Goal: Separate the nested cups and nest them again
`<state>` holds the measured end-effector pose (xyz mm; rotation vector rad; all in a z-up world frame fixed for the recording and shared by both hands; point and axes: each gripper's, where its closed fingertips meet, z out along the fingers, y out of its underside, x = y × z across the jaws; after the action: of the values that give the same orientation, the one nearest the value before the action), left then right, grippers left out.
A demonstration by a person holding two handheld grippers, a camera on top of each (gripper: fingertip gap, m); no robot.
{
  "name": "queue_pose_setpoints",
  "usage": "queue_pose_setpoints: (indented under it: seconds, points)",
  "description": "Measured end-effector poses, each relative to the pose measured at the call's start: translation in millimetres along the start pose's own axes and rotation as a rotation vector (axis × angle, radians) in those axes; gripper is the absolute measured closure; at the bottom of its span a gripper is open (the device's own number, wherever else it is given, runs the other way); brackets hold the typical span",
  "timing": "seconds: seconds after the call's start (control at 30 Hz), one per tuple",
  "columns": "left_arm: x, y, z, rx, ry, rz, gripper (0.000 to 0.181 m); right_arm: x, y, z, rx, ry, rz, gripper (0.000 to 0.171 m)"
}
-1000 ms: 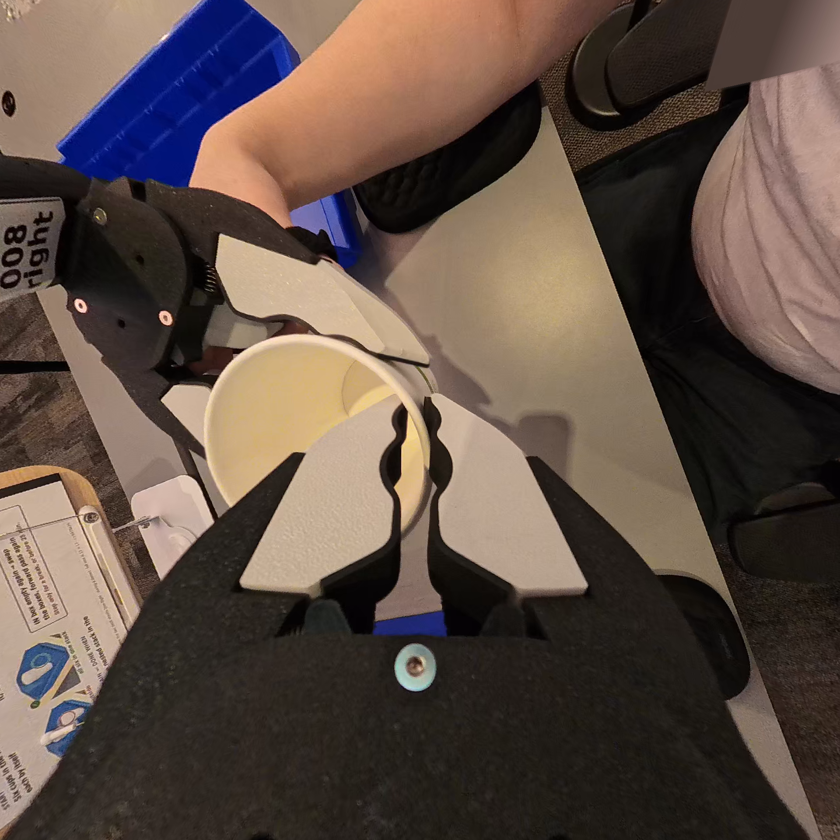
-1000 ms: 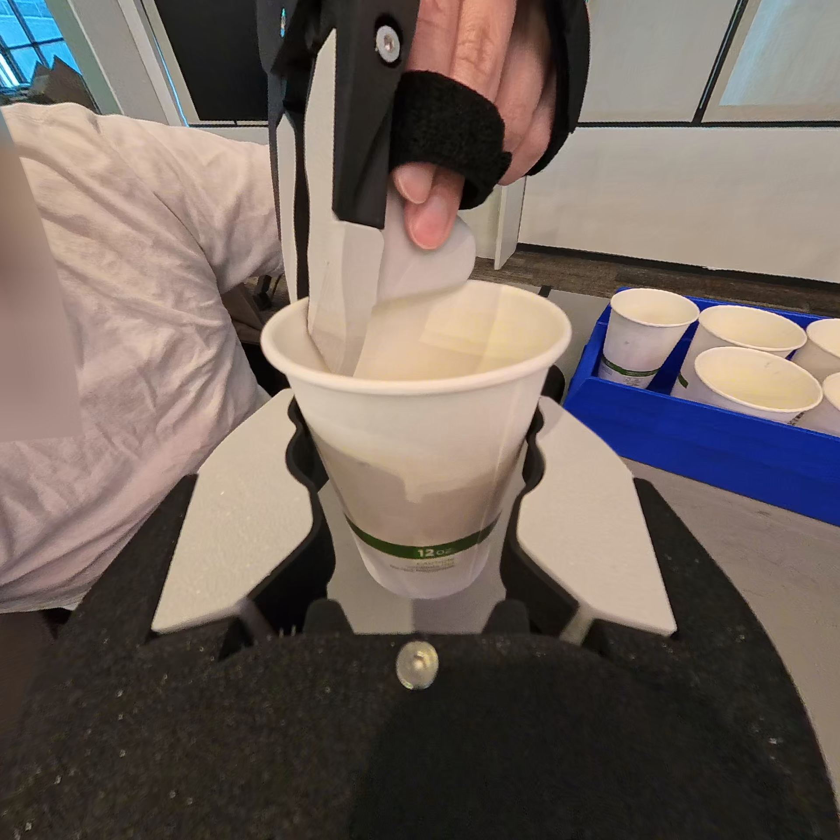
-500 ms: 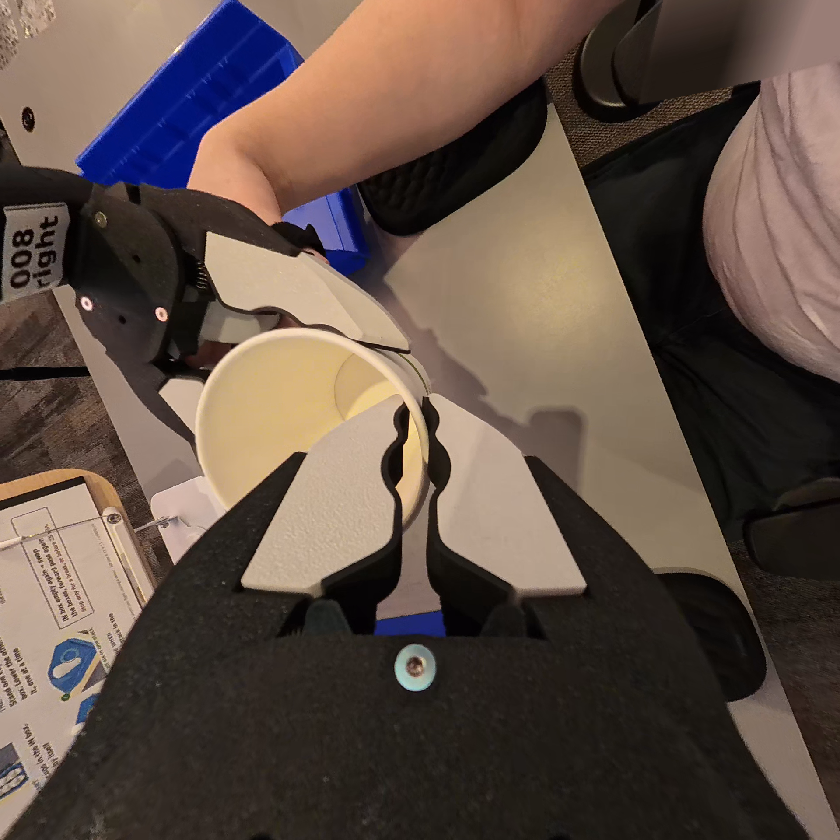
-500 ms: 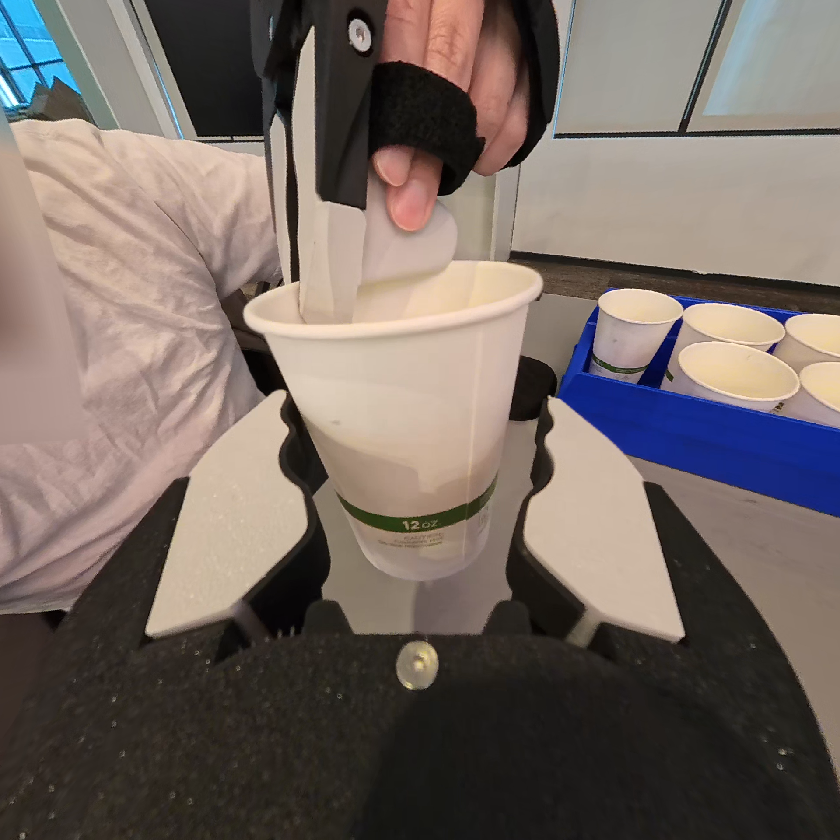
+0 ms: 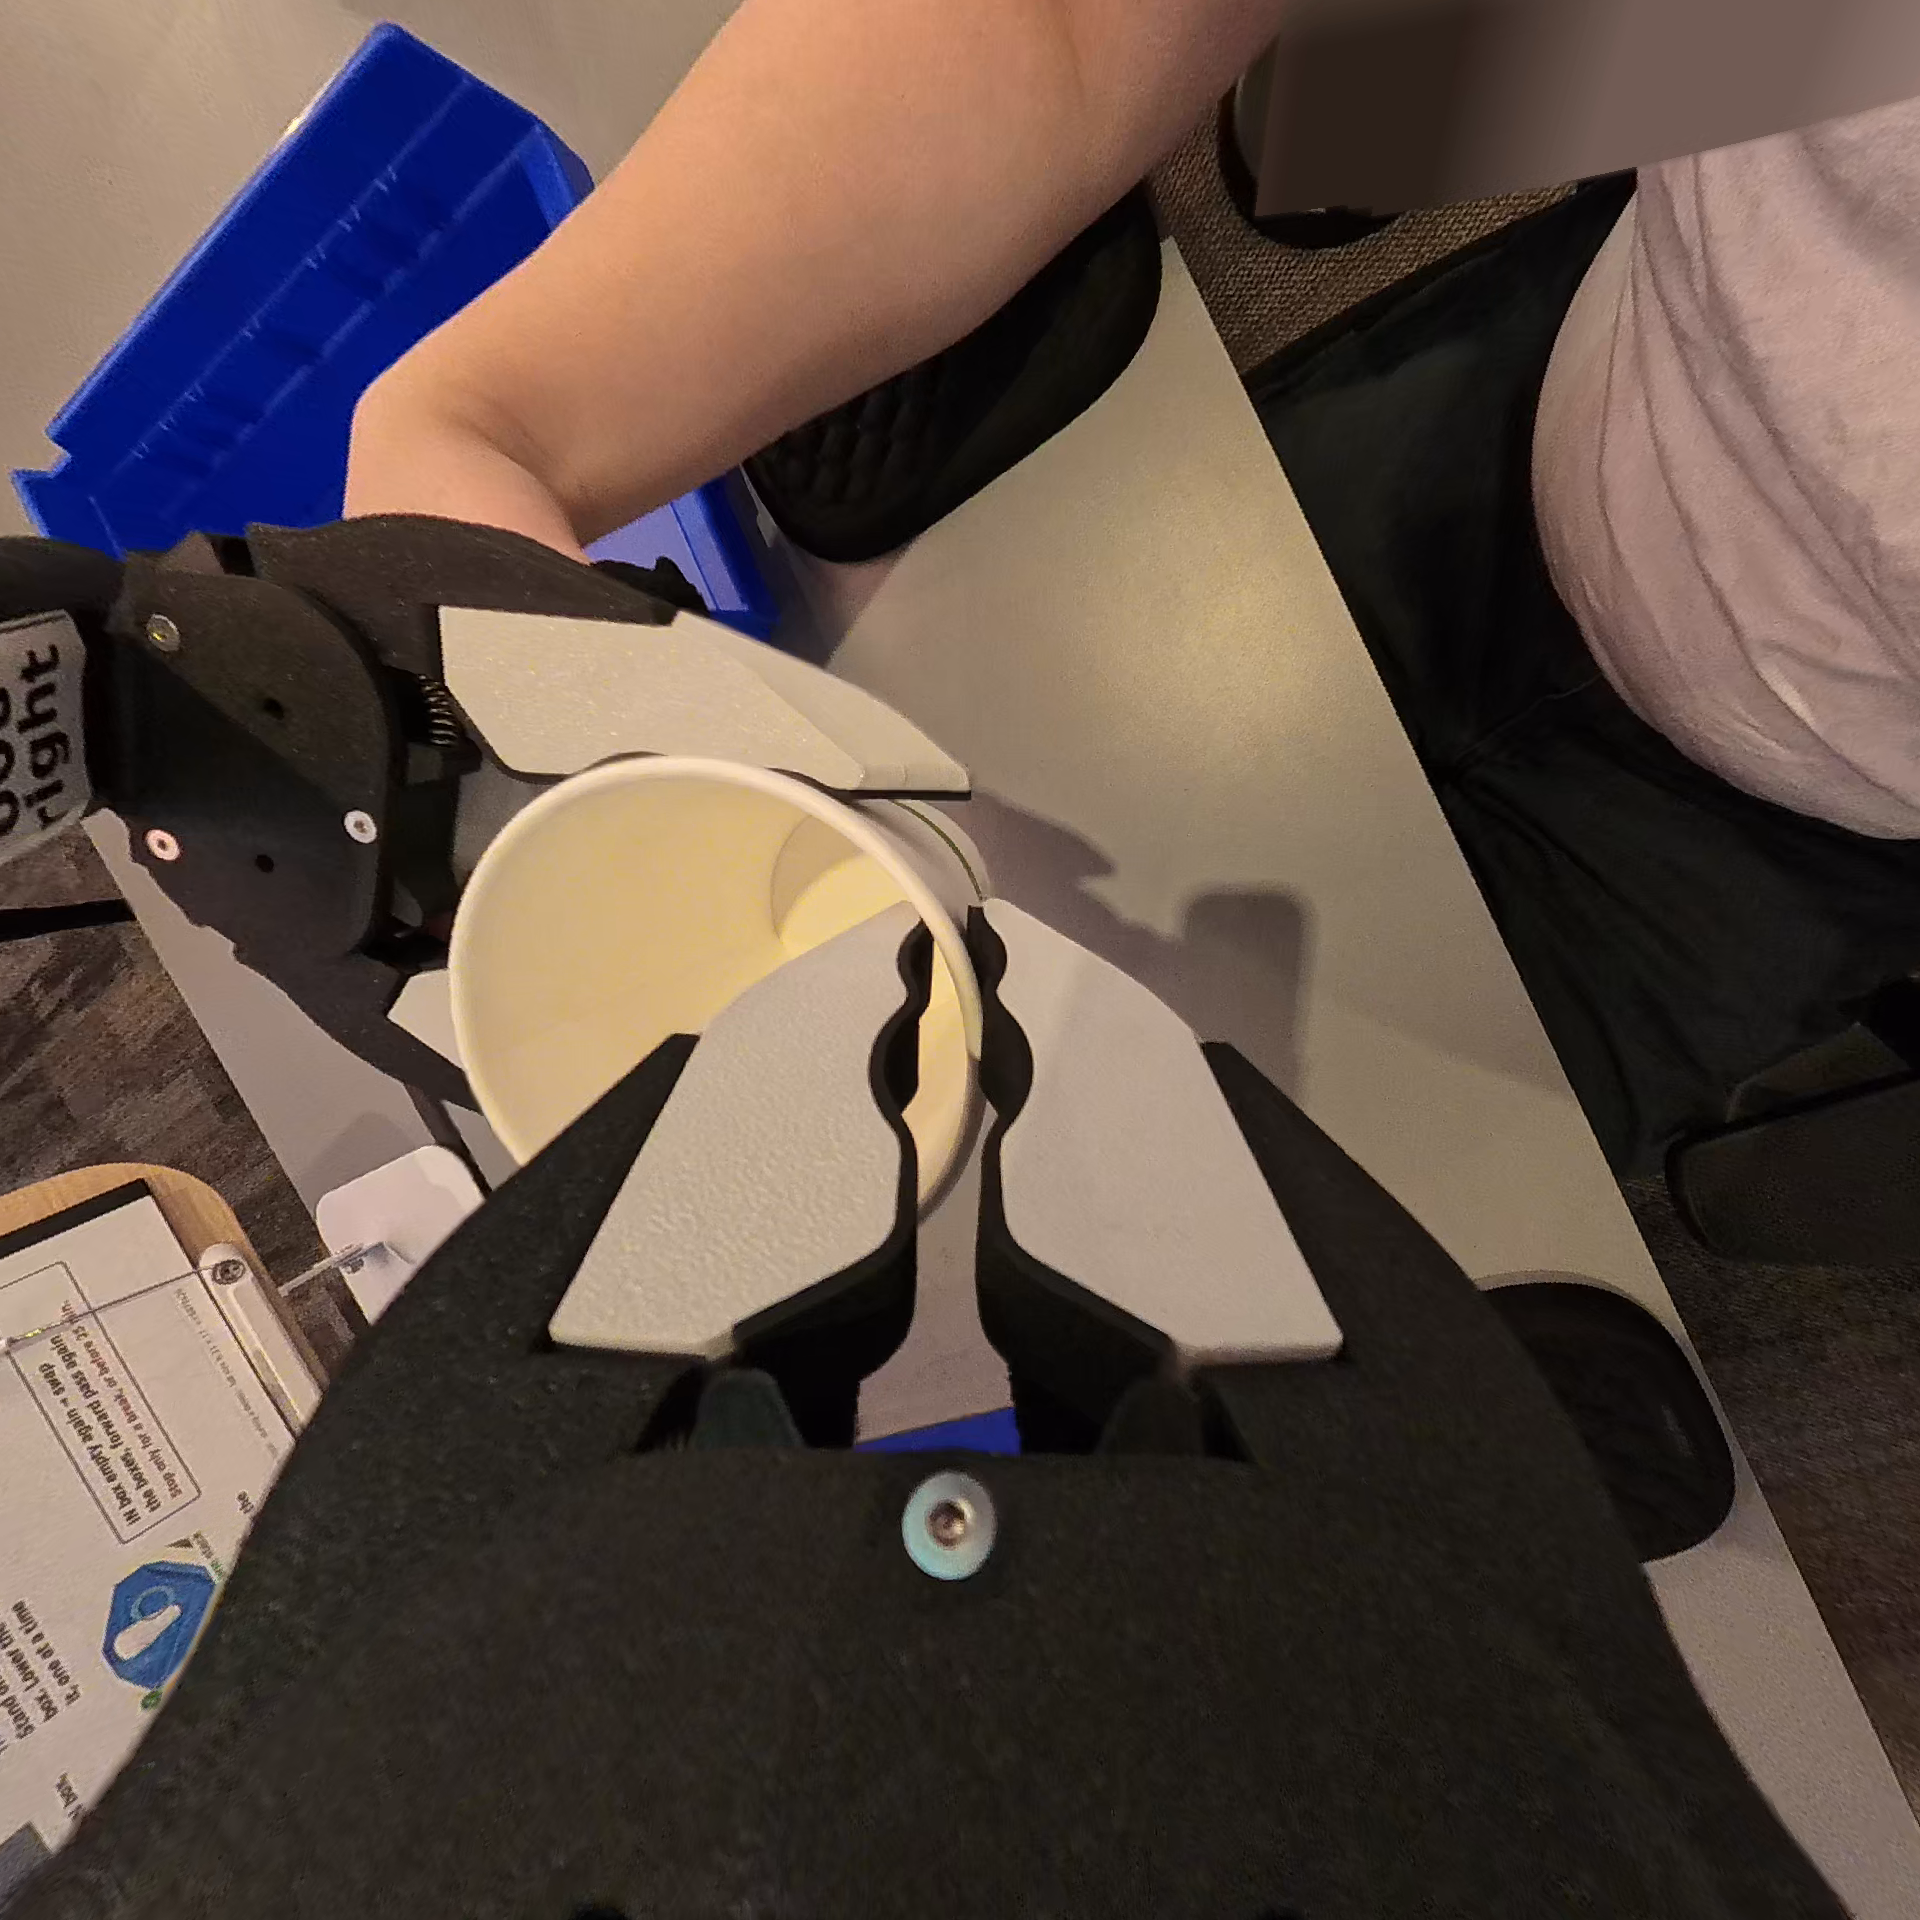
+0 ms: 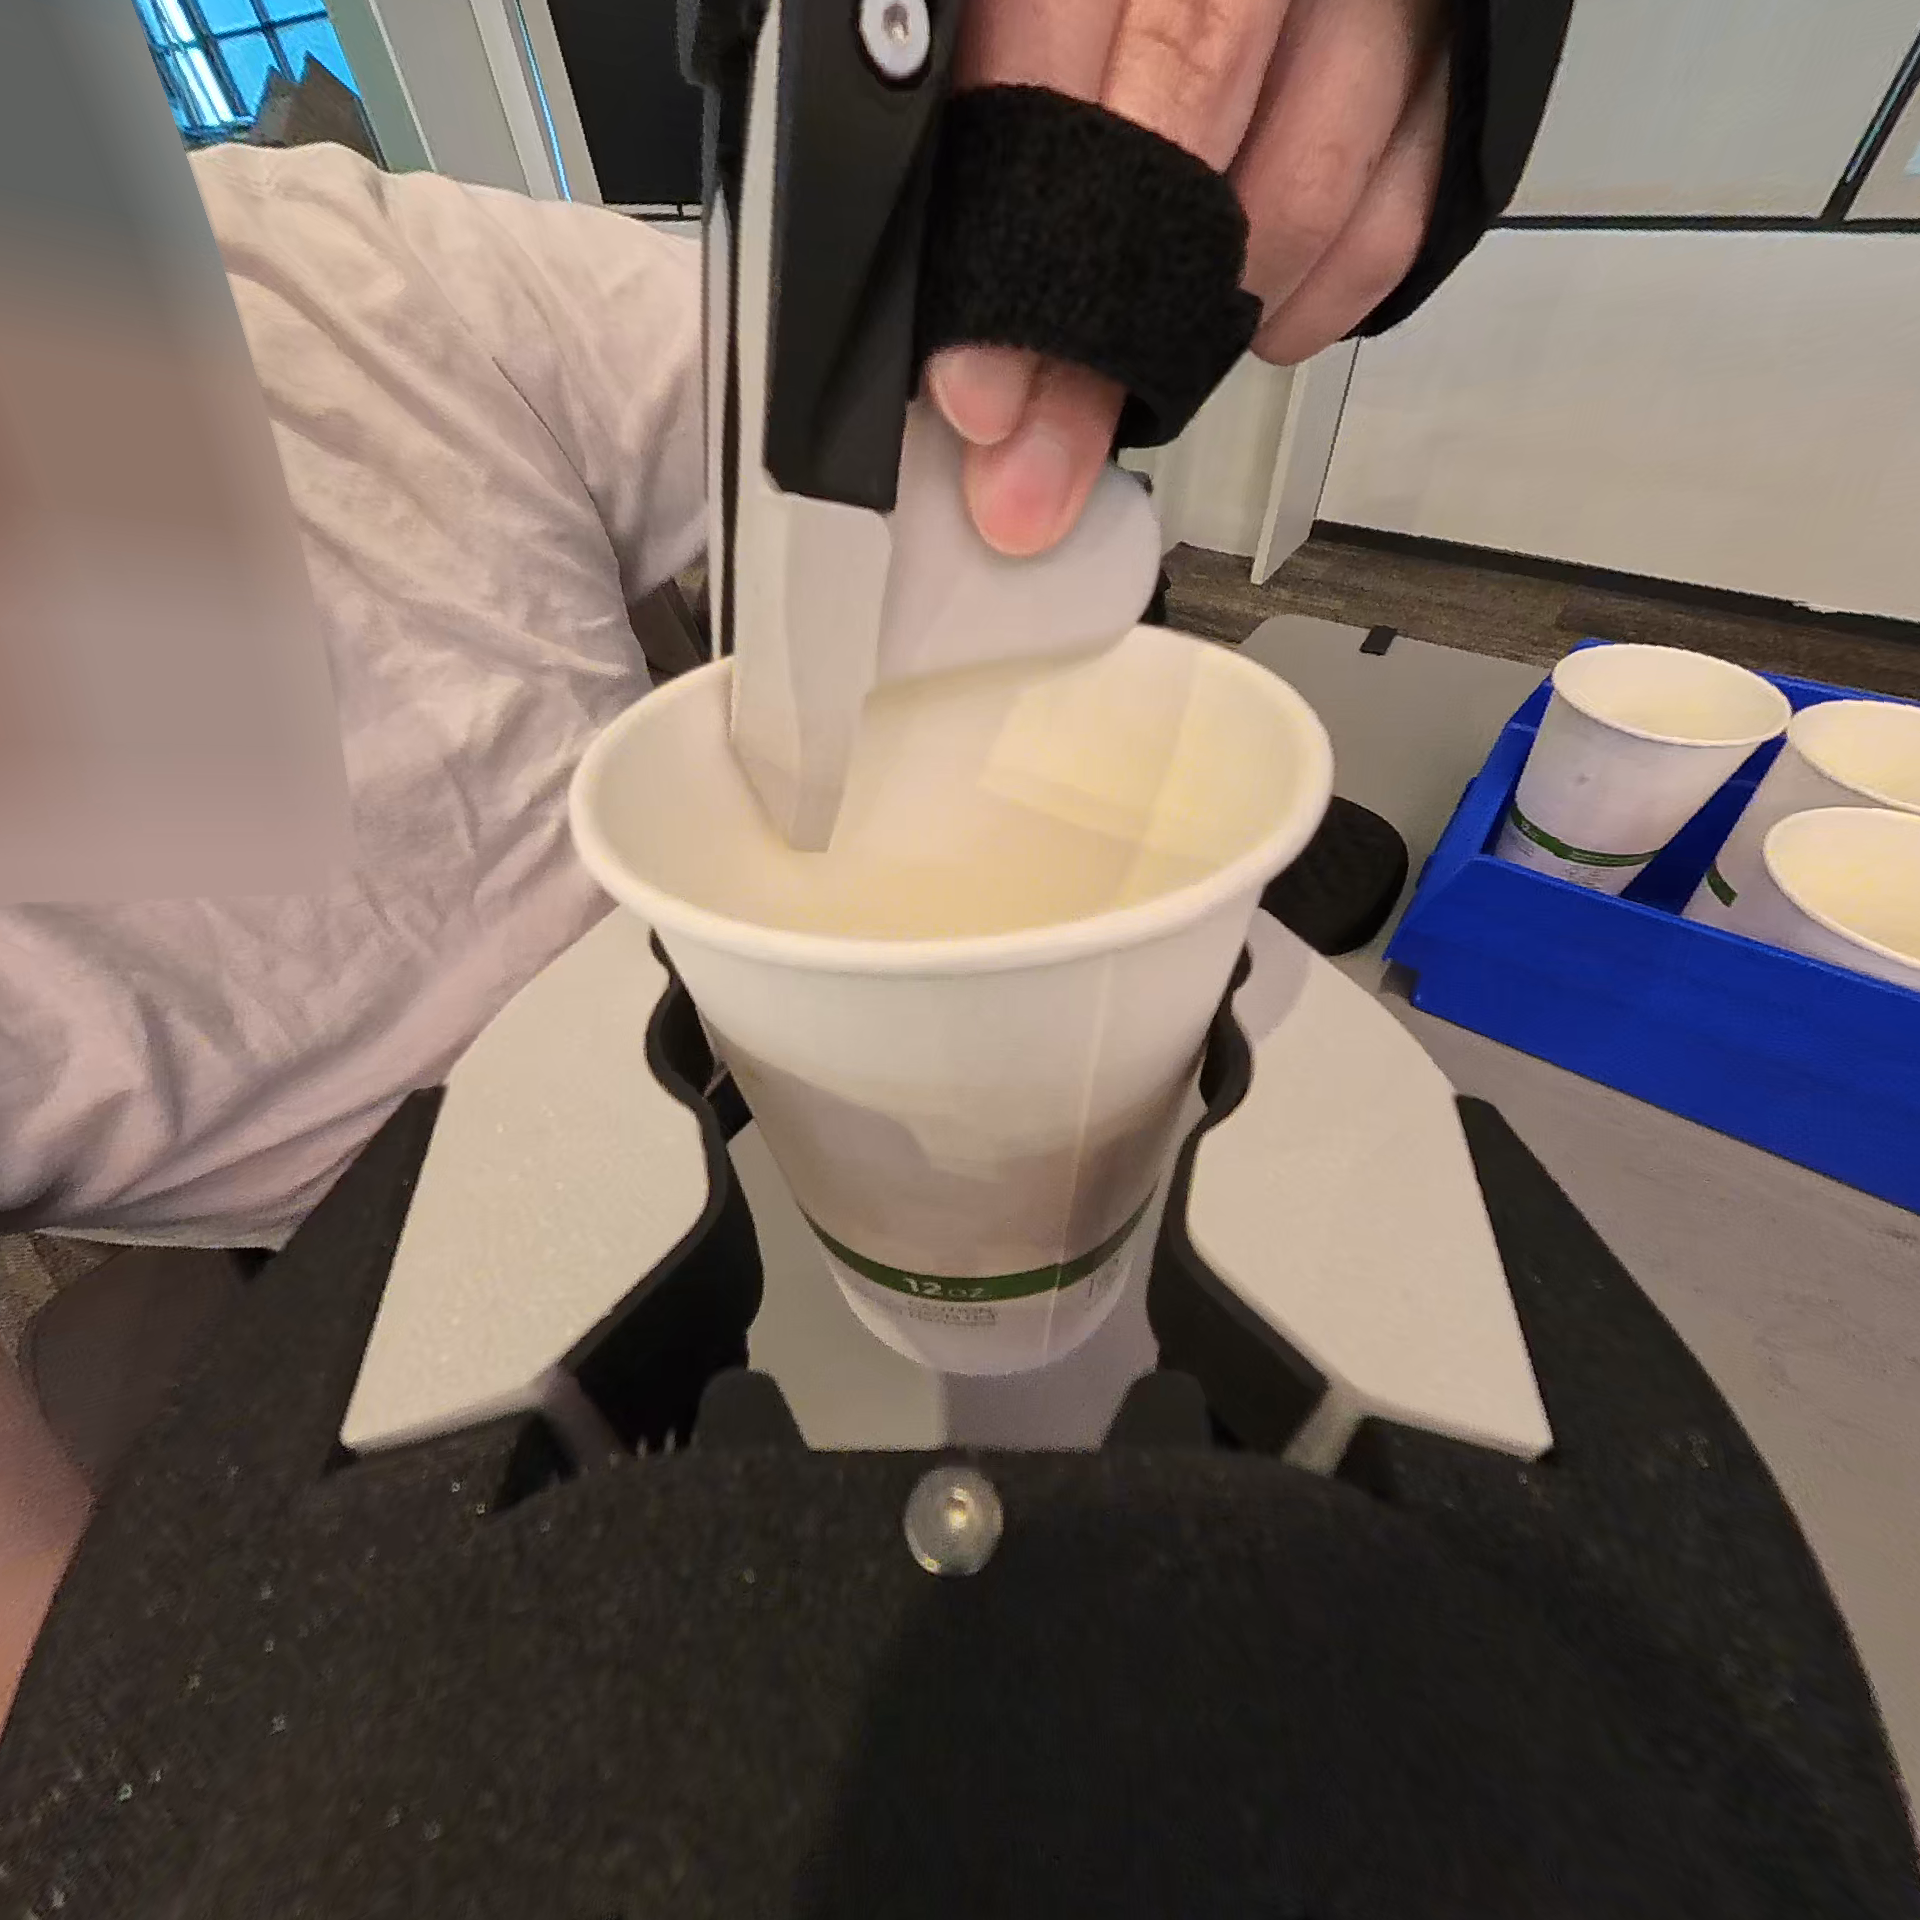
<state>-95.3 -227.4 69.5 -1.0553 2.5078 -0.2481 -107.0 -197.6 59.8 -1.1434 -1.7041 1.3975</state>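
Closing back onto the cup (image 6: 966, 1122) mid-frame: right gripper (image 6: 951, 997) jaws hugging its sides.
Left gripper (image 5: 948, 930) jaws pinching the rim; could crease or tear it if pulled askew.

Both tongs: rough black bodies, pale grey wavy-edged fingers (image 5: 748, 1153), one silver screw (image 6: 953, 1536) centered. Black strap (image 6: 1081, 260) round a finger; wrinkled white shirt (image 6: 416, 623), dark trousers (image 5: 1621, 831).

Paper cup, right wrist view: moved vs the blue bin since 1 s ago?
Yes, slightly: the paper cup now sits farther left of the blue bin, with a wider gap between them.
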Motion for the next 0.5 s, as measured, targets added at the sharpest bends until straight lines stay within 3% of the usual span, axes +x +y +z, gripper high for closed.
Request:
queue_pose_setpoints:
  seconds: [0.27,0.5]
  points:
    - [-11.0,6.3,-3.7,-0.01,-0.074,-0.023,0.175,10.1,-6.7,-5.8,0.049,0.047,0.027,0.079]
    - [-25.4,2.8,-23.2,0.04,-0.176,-0.072,0.147,18.6,-2.0,-9.6,0.04,0.088,0.048,0.079]
